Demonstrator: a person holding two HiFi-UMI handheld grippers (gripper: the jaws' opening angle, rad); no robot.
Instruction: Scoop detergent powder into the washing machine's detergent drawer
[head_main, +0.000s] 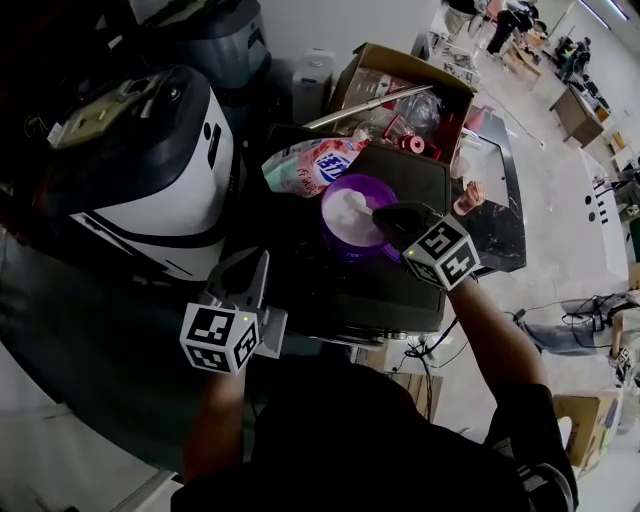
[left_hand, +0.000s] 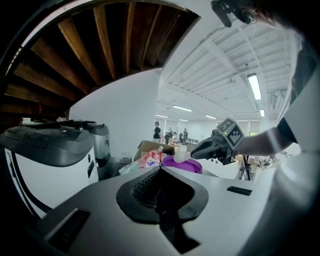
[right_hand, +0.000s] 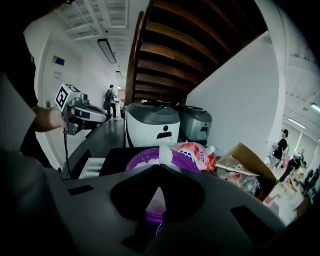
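Right gripper (head_main: 383, 214) had its fingers pinched tight on a white scoop (right_hand: 165, 153), which poked out just past the fingertips. The purple tub (head_main: 338, 242) of detergent powder (head_main: 352, 210) sat right beneath them. Left gripper (head_main: 250, 272) was closed on nothing, with the tub well ahead of its fingertips.

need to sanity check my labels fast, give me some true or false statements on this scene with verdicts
1. The purple bowl holds white powder. True.
2. The right hand-held gripper is shut on a scoop at the bowl. True.
3. The detergent pouch lies inside the cardboard box. False: it lies outside the box, next to the bowl.
4. The left hand-held gripper has its jaws wide apart. False: they are together, with nothing between them.
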